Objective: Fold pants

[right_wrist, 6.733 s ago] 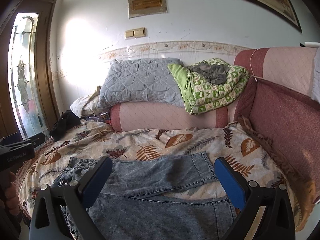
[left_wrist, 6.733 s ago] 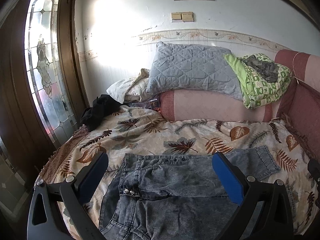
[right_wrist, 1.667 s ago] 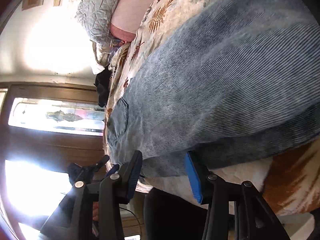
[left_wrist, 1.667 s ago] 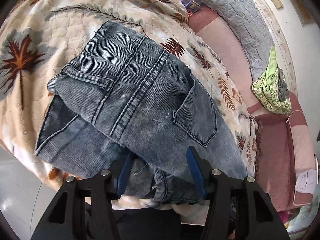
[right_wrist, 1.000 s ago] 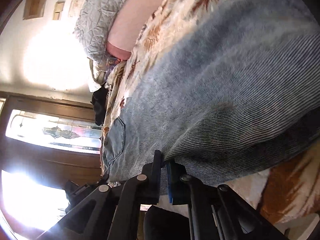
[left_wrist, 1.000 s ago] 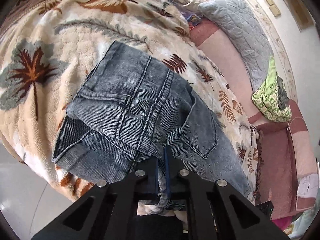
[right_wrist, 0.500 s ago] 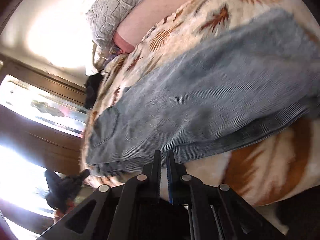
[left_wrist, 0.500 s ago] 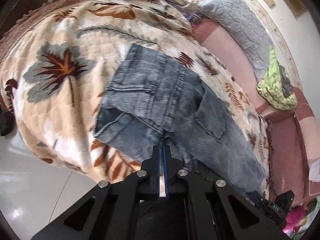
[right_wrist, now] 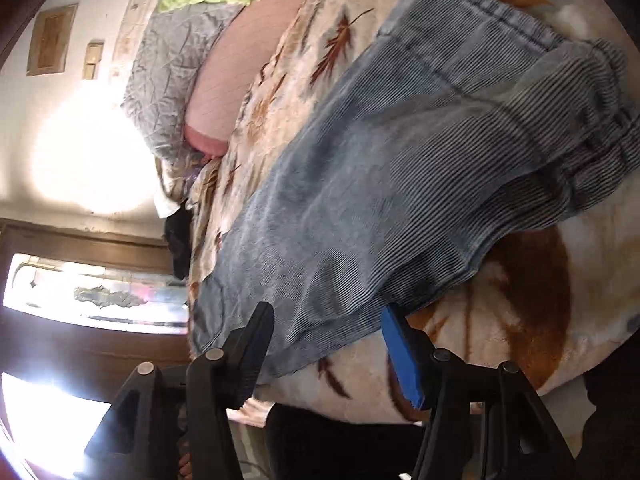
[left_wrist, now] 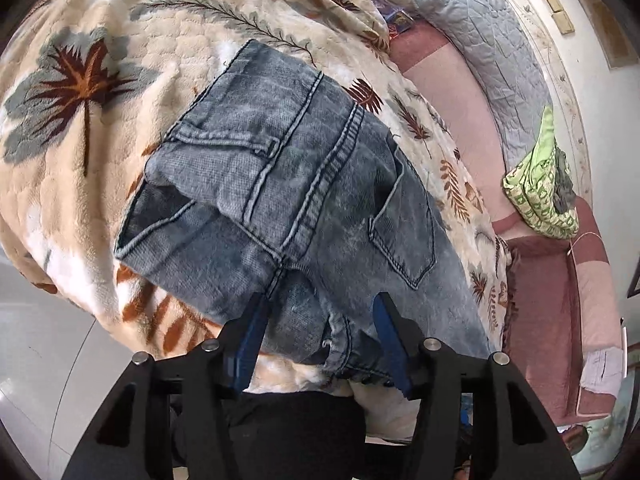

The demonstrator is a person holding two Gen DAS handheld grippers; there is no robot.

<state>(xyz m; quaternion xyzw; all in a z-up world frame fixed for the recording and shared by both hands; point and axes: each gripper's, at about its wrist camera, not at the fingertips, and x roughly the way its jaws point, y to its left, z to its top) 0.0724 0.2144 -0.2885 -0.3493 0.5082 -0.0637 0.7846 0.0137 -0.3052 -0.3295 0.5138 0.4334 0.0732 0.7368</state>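
A bed (left_wrist: 100, 184) w/ a cream blanket printed in brown and grey leaves fills most of both views, its near edge dropping to pale floor tiles (left_wrist: 36, 360) at the lower left of the left wrist view. Folded denim pants (left_wrist: 288, 184) lie on the blanket near that edge, doubled lengthwise, back pockets and seat seam facing up in the left view; in the right wrist view the legs (right_wrist: 400, 168) run up and to the right, the cuffs stacked, one on the other, at the far end. A pink bolster (left_wrist: 452, 104) lies along the far side of the bed, w/ a grey quilted pillow (left_wrist: 492, 52) leaning above it and a green-and-white patterned blanket (left_wrist: 540, 196) bunched beside that. A dark wooden door w/ a leaded glass panel (right_wrist: 100, 292) shows at left in the right view, sun glare on the wall above it.

Left claw (left_wrist: 320, 320) sits over the crotch end of the pants, jaws opening, about half apart; denim lies between the blue pads but they do not press on it. Right claw (right_wrist: 326, 328) hangs over the near edge of the pant leg, jaws also opening, roughly half apart, fabric between them but not pinched. Dark clothing of the person shows below both claws.
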